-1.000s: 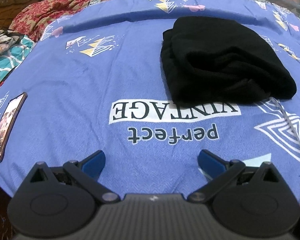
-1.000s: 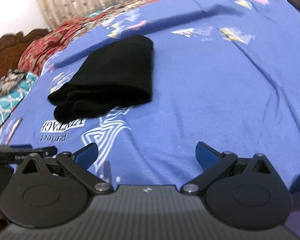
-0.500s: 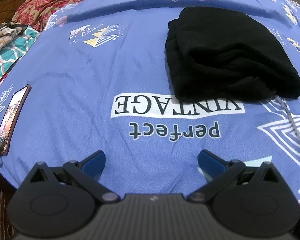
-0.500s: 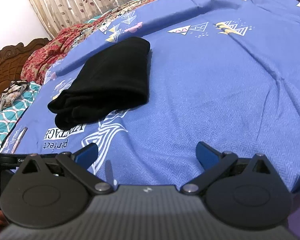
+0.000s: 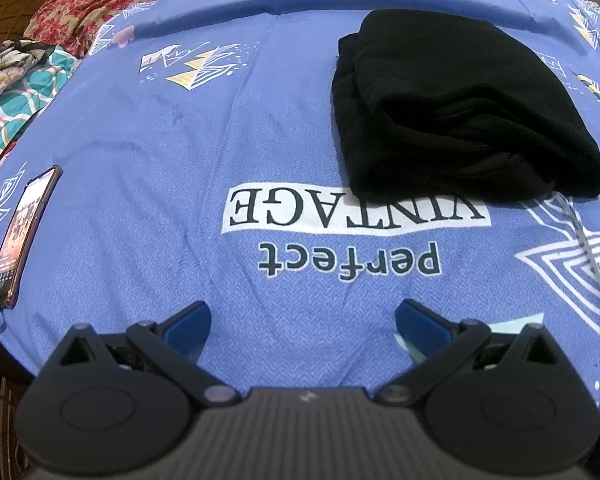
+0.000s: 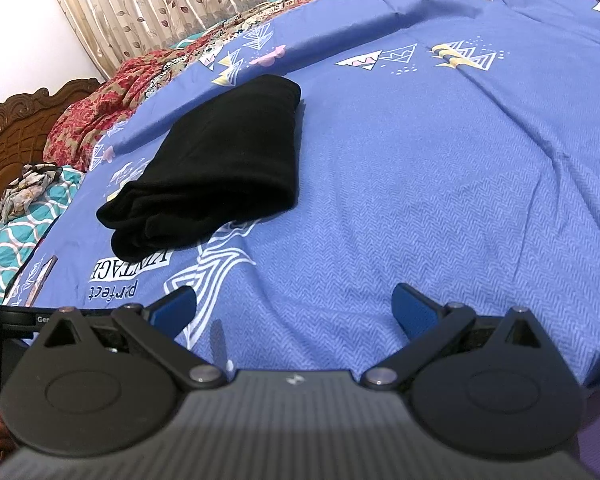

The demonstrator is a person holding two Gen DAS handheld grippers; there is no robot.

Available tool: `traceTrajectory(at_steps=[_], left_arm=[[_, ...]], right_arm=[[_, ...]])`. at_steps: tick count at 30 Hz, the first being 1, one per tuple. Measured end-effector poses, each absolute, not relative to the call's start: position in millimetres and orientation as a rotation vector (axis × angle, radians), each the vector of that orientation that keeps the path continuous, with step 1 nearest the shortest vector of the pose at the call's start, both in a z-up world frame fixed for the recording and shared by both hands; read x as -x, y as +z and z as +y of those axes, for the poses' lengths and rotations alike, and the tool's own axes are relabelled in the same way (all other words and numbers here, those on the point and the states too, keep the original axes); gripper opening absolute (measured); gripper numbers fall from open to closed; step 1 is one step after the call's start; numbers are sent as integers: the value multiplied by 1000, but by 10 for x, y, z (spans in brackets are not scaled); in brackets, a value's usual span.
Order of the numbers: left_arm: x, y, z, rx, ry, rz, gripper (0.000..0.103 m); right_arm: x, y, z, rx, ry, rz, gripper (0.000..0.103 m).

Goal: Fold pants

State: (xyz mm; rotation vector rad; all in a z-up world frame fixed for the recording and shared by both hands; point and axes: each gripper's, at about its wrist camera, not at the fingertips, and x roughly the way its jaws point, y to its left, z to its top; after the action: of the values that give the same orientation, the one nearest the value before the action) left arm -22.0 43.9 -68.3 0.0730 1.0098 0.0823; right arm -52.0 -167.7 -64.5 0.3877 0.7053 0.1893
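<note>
Presently, I find the black pants point(image 5: 456, 116) lying in a compact, layered bundle on the blue bedspread point(image 5: 204, 152), its near edge touching the "VINTAGE" print. The fabric looks soft, limp and light; I judge it will sag and slide apart unless taken at a stacked edge or corner, pinching all layers together. My left gripper point(image 5: 302, 322) hangs low over the sheet, jaws spread wide, nothing held, the bundle ahead and to its right. My right gripper point(image 6: 294, 304) is likewise wide and empty, the bundle ahead to its left, well apart.

Black pants point(image 5: 452, 108), blue triangle-print bedsheet point(image 5: 220, 136)
</note>
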Motion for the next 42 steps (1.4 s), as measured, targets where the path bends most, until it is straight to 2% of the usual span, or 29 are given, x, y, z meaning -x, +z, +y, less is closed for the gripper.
traceTrajectory(at_steps=[42], left_arm=[[247, -720, 528, -52, 38, 978, 103]], right_arm=[[497, -645, -1694, -357, 189, 714, 103]])
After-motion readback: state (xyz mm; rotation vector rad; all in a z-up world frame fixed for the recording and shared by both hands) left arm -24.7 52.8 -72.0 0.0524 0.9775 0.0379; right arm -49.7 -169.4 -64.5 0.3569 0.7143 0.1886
